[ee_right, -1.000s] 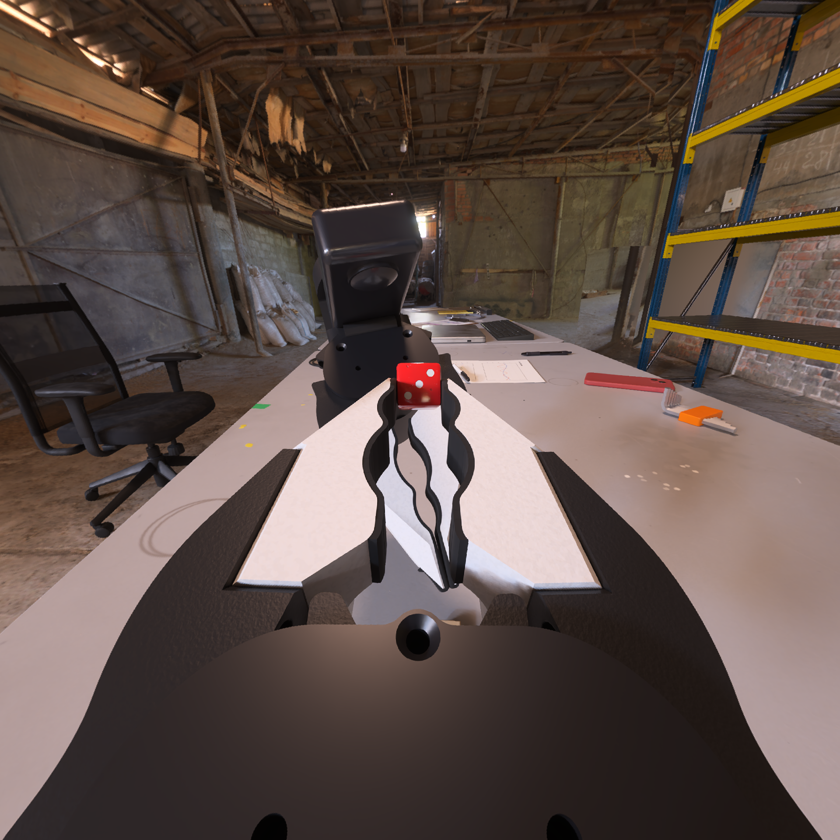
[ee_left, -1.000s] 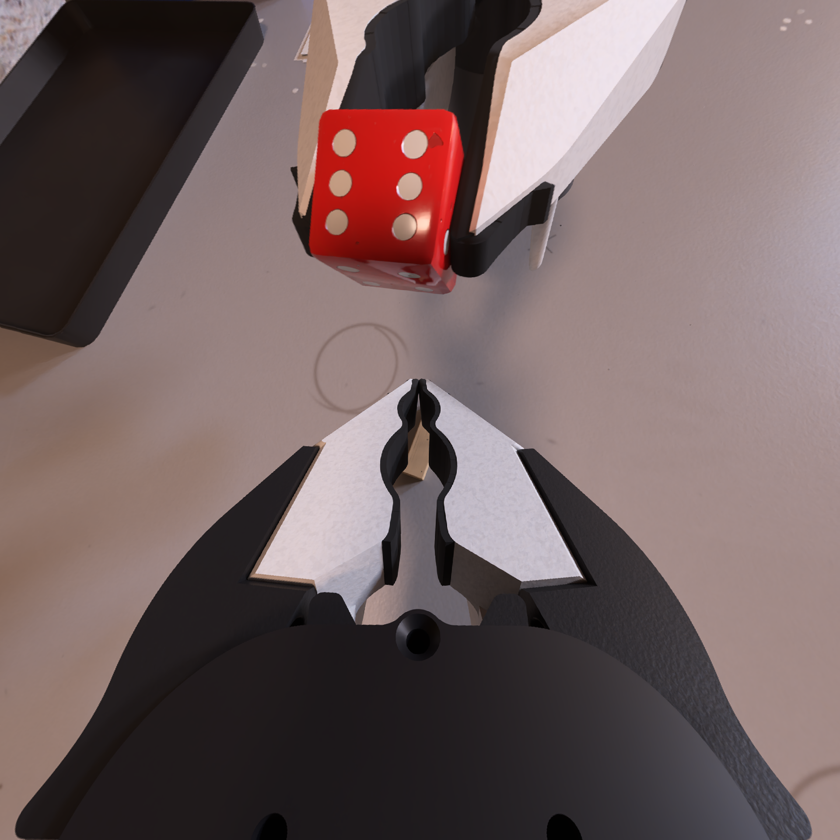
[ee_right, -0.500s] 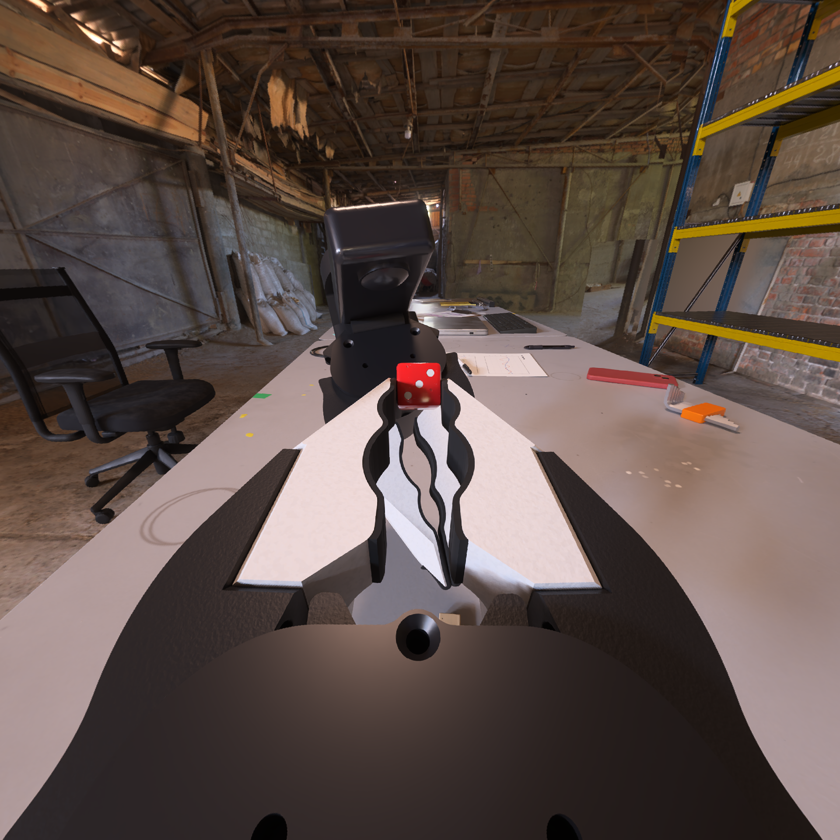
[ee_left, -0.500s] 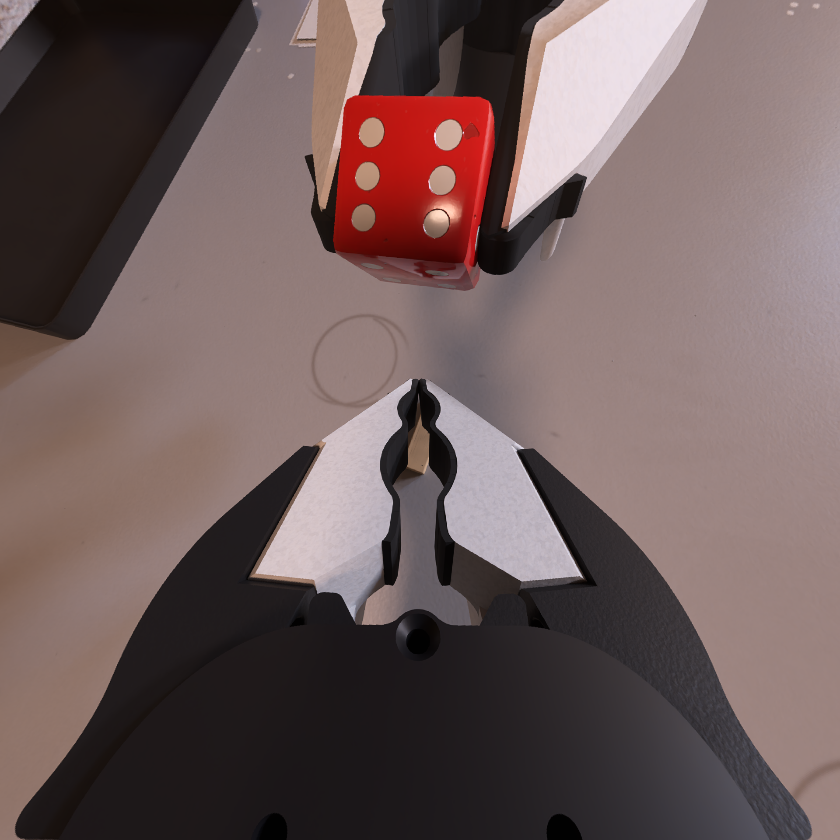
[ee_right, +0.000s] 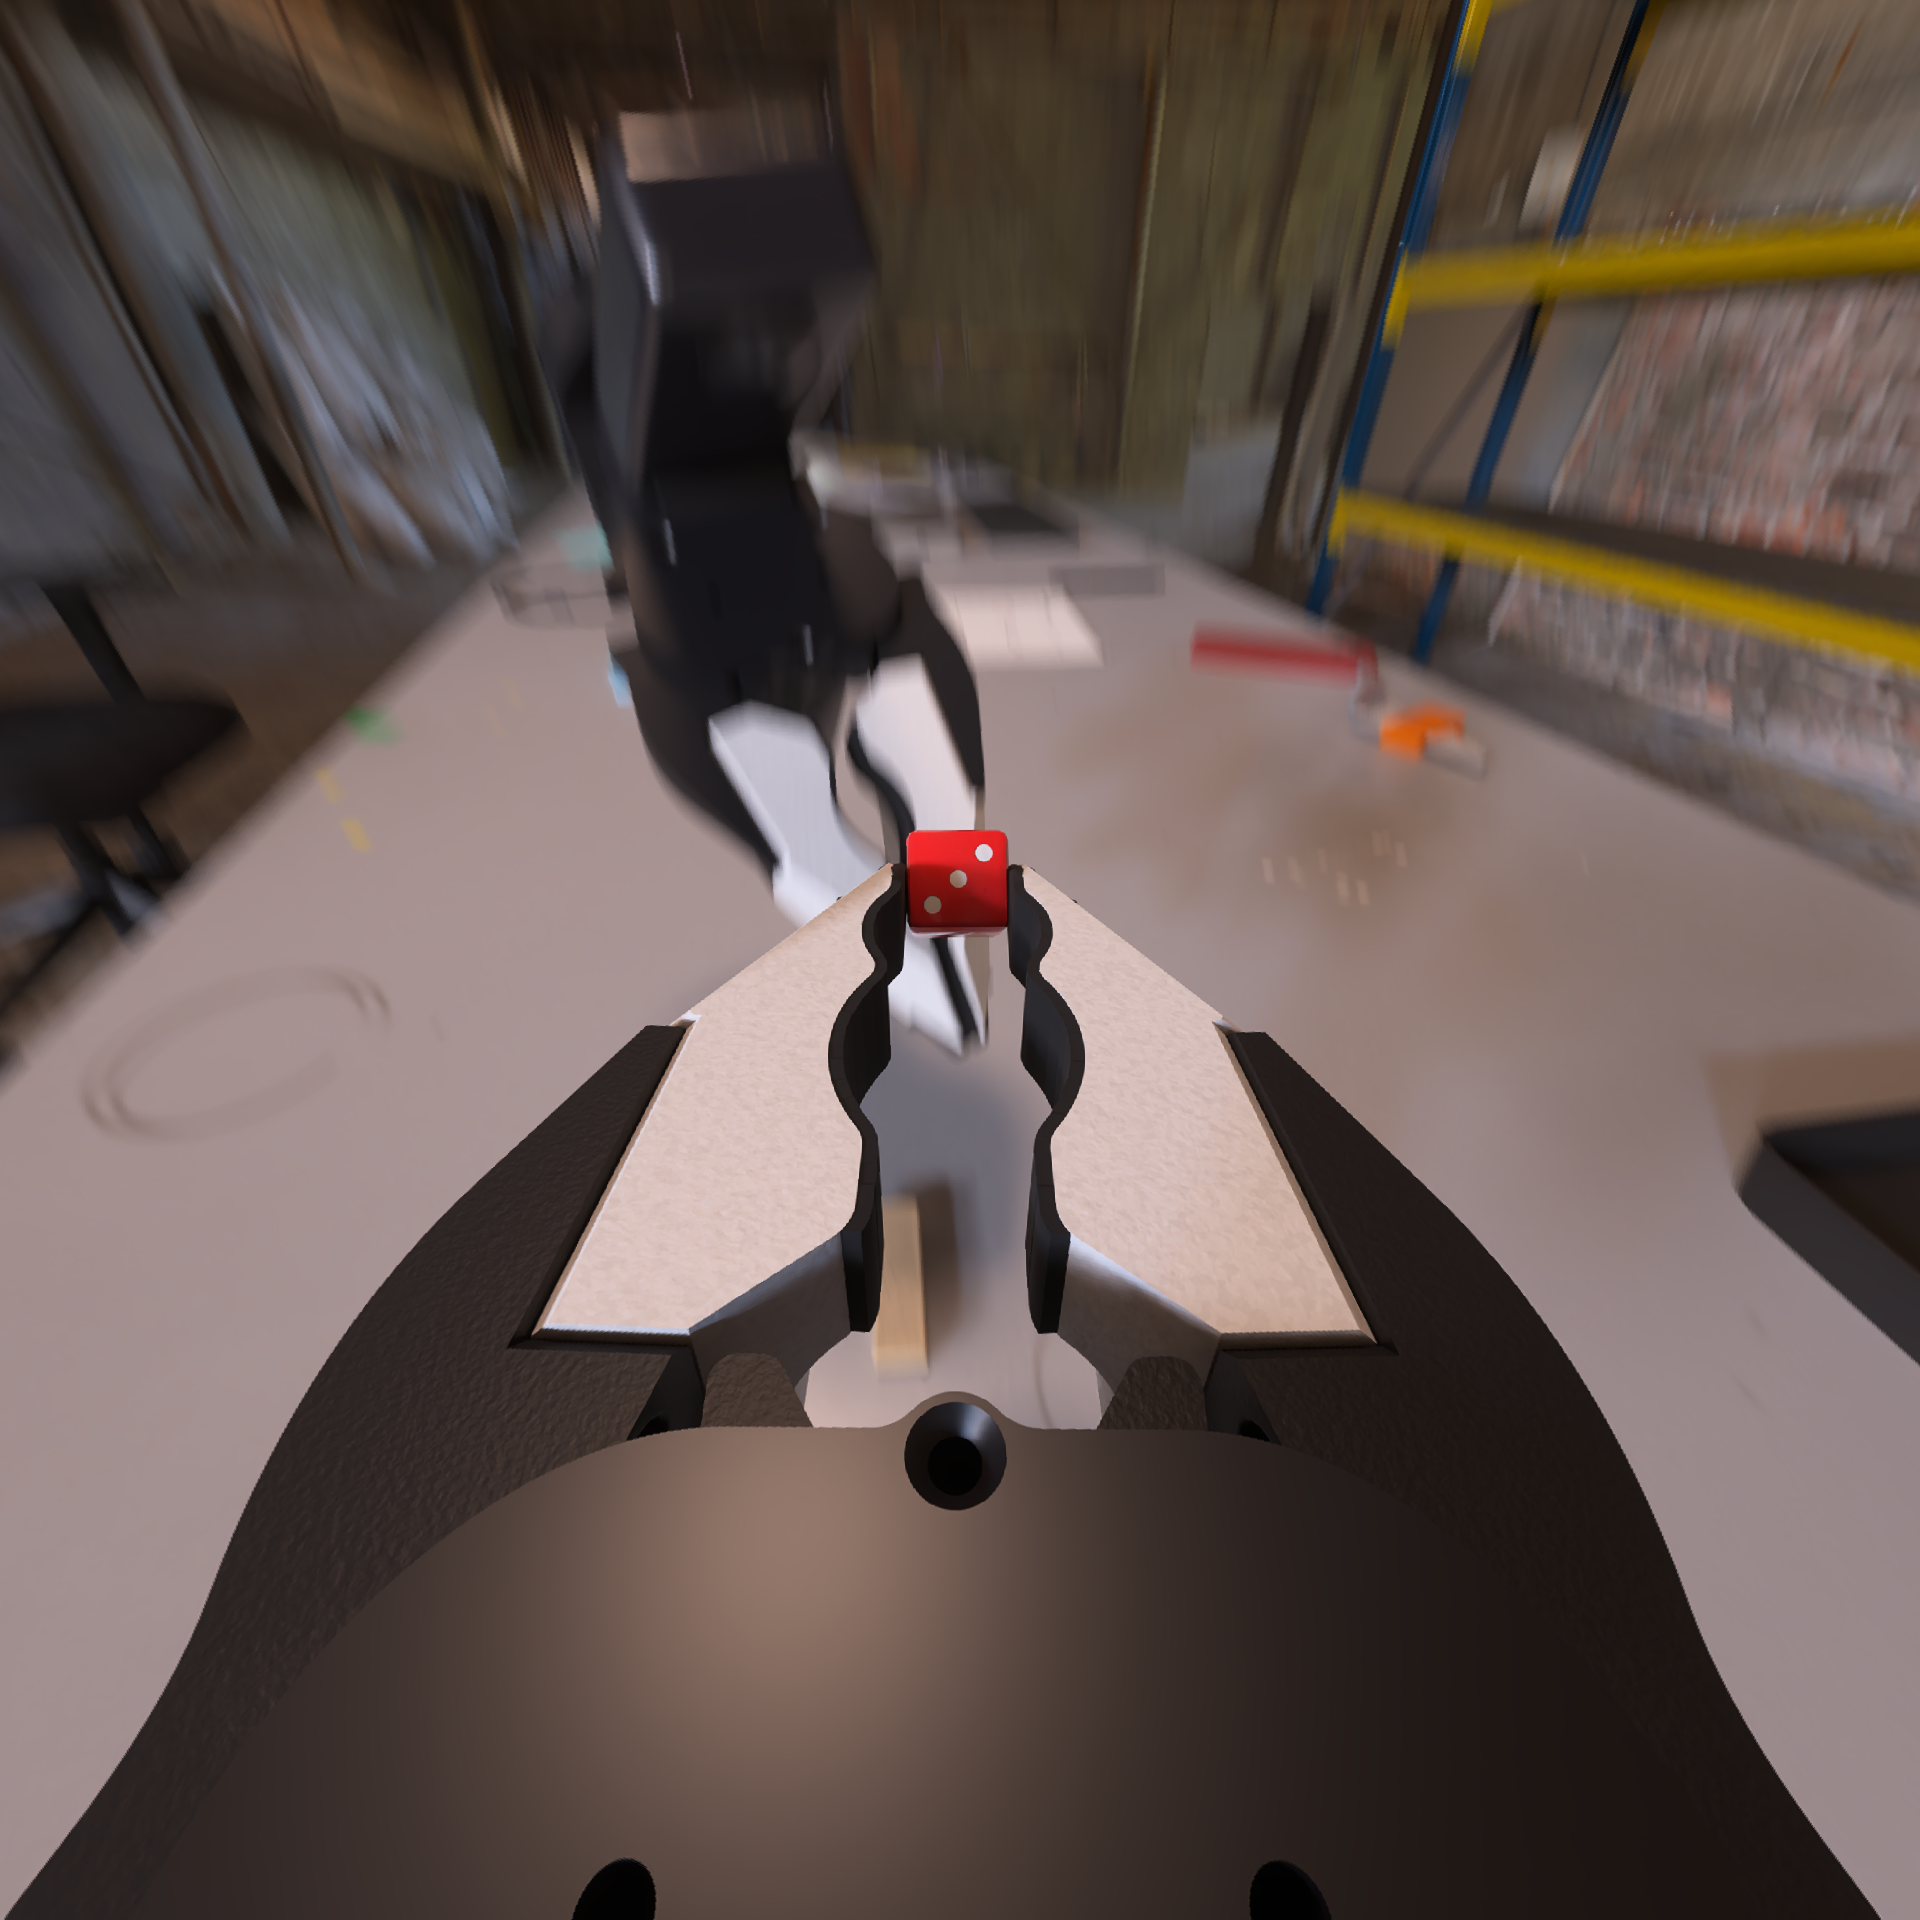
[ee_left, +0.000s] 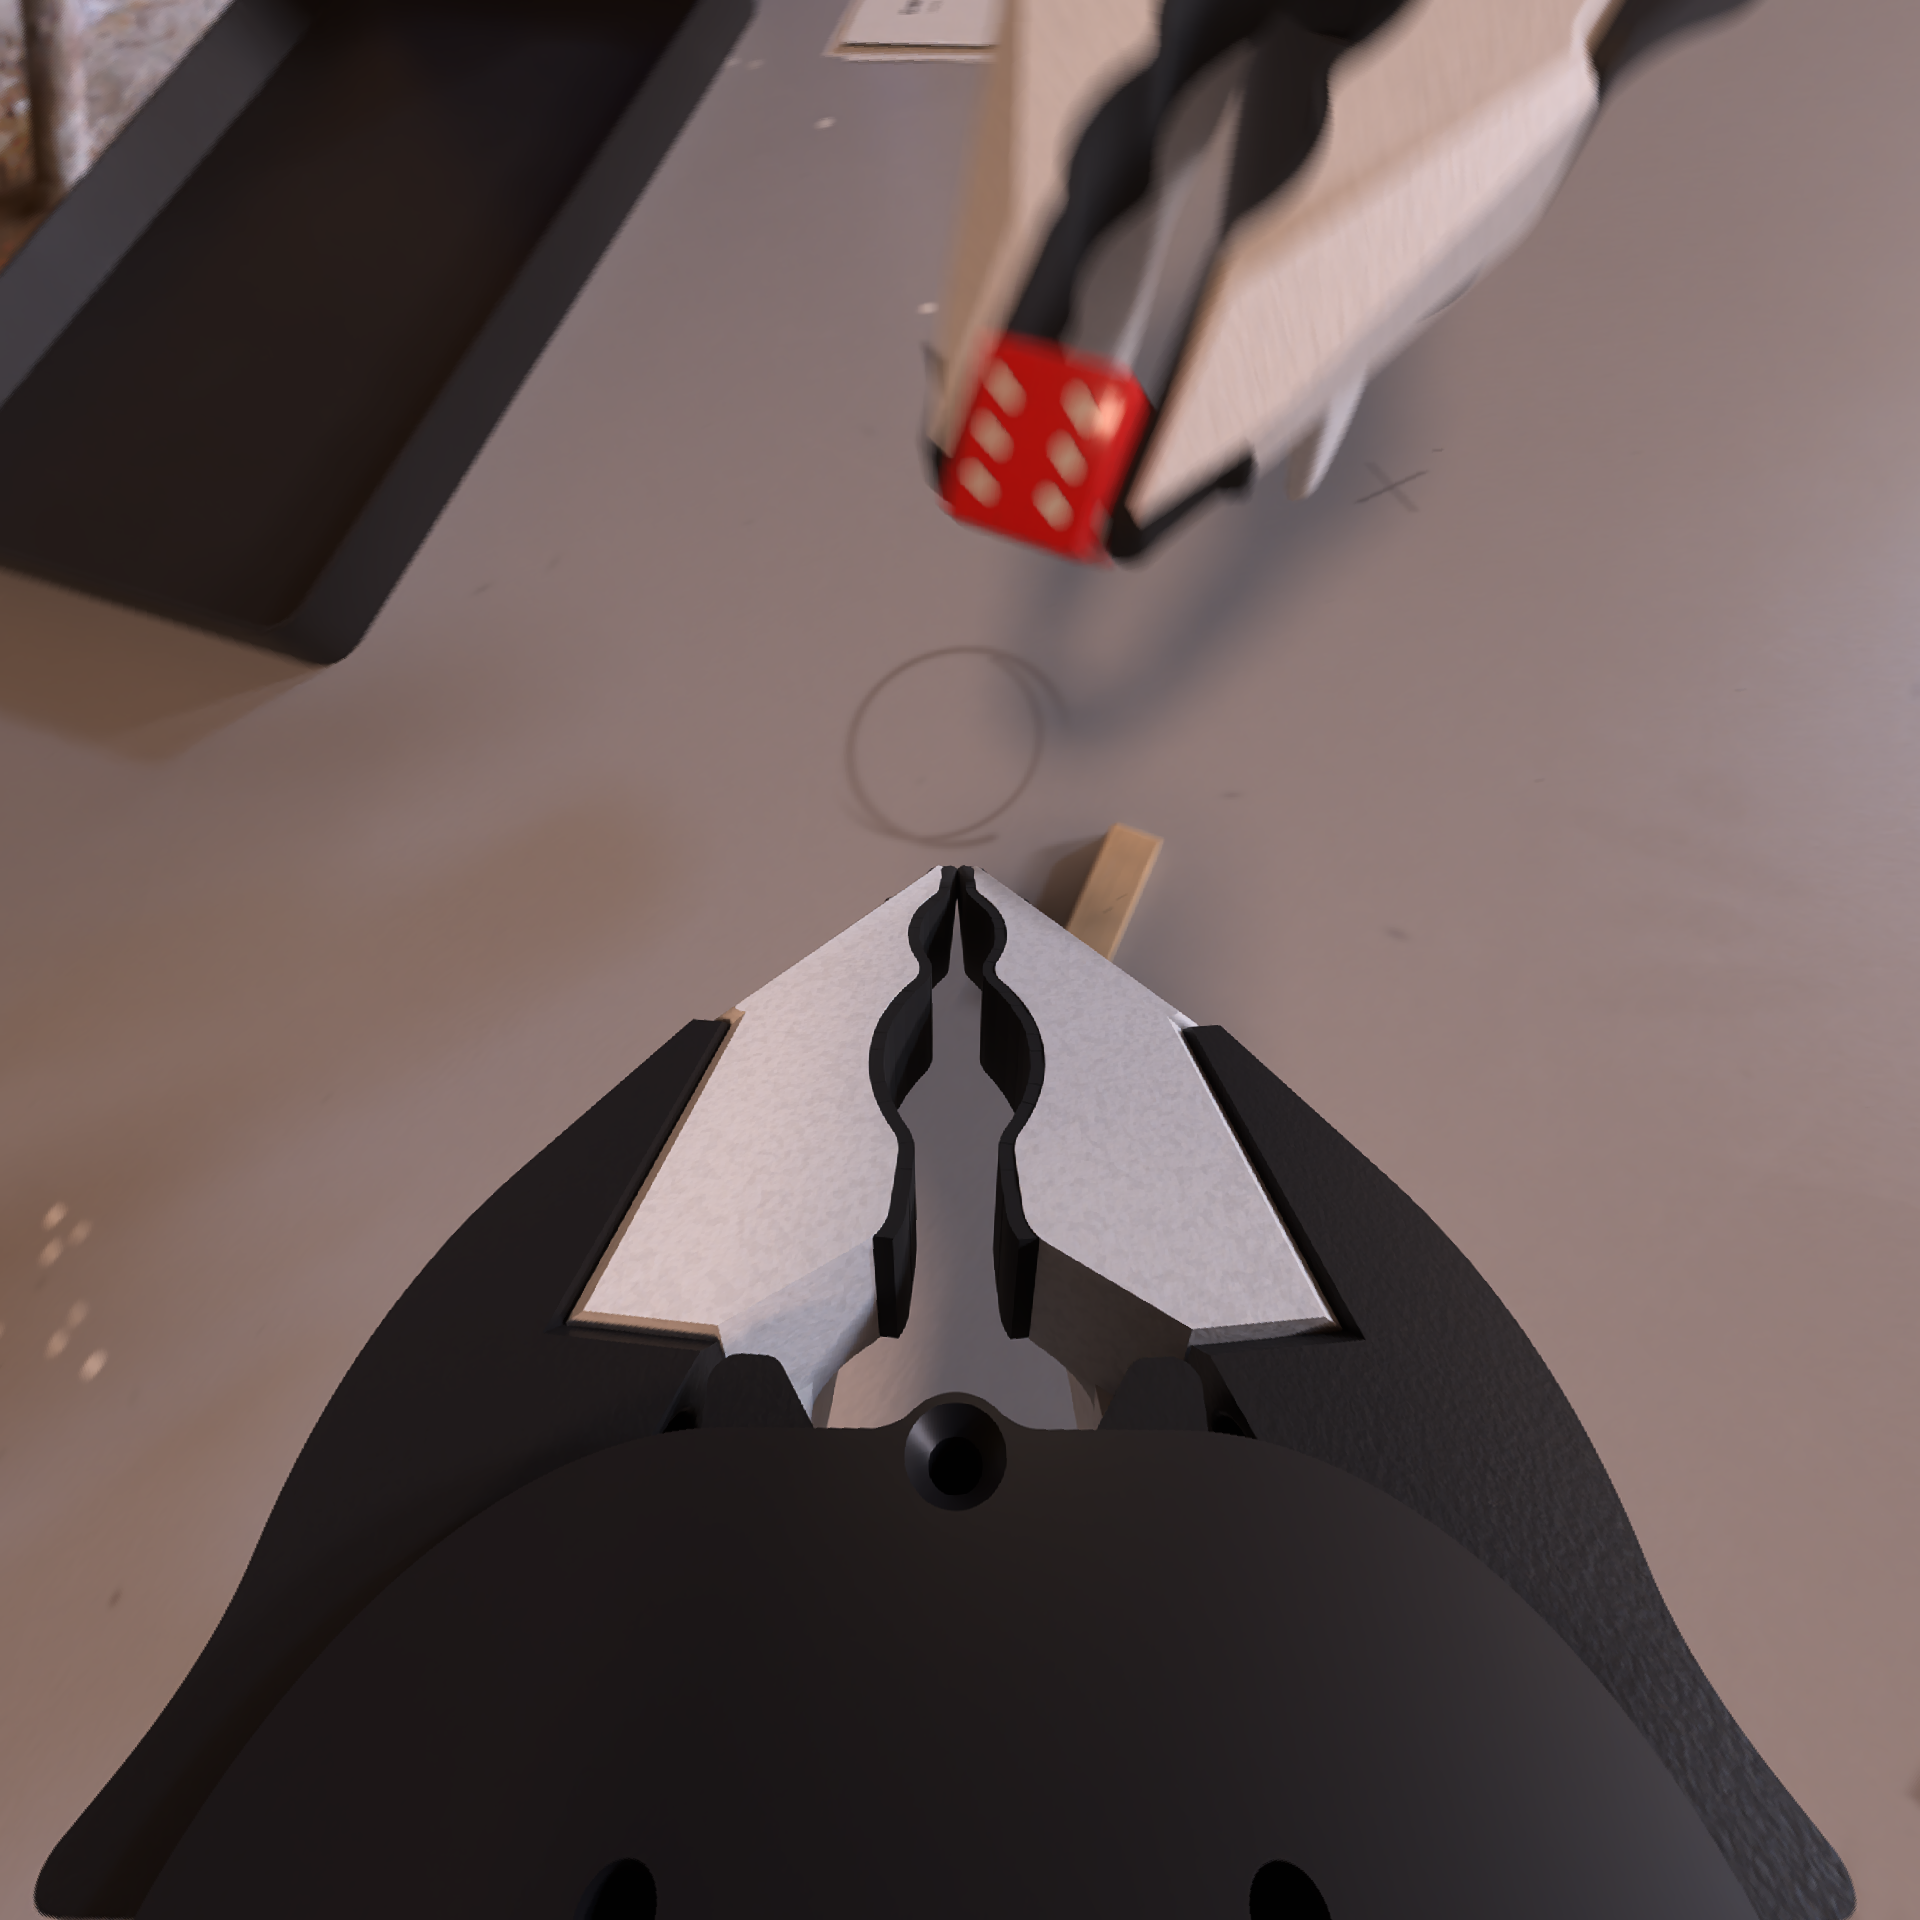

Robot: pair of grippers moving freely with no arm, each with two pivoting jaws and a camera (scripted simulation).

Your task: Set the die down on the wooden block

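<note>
My right gripper [ee_right: 956,883] is shut on the red die [ee_right: 956,878], held at its fingertips above the table. The wooden block [ee_right: 909,1278], a thin pale slab, lies flat on the table below, seen between my right fingers. In the left wrist view the right gripper [ee_left: 1039,494] and the die [ee_left: 1039,457] are blurred and sit far right of centre. My left gripper [ee_left: 956,878] is shut and holds nothing. One end of the block [ee_left: 1117,883] shows just right of its tip; the rest is hidden. The left gripper [ee_right: 940,1013] stands blurred beyond the die.
A black open tray [ee_left: 312,312] lies at the upper left in the left wrist view and shows at the right edge in the right wrist view [ee_right: 1849,1195]. A thin ring mark [ee_left: 945,743] is on the table. A red flat item [ee_right: 1278,655] and an orange item [ee_right: 1423,727] lie far right.
The right gripper has tilted down and moved away to the right with the die, now blurred. The block's end now shows beside my left fingertip instead of between the fingers.
</note>
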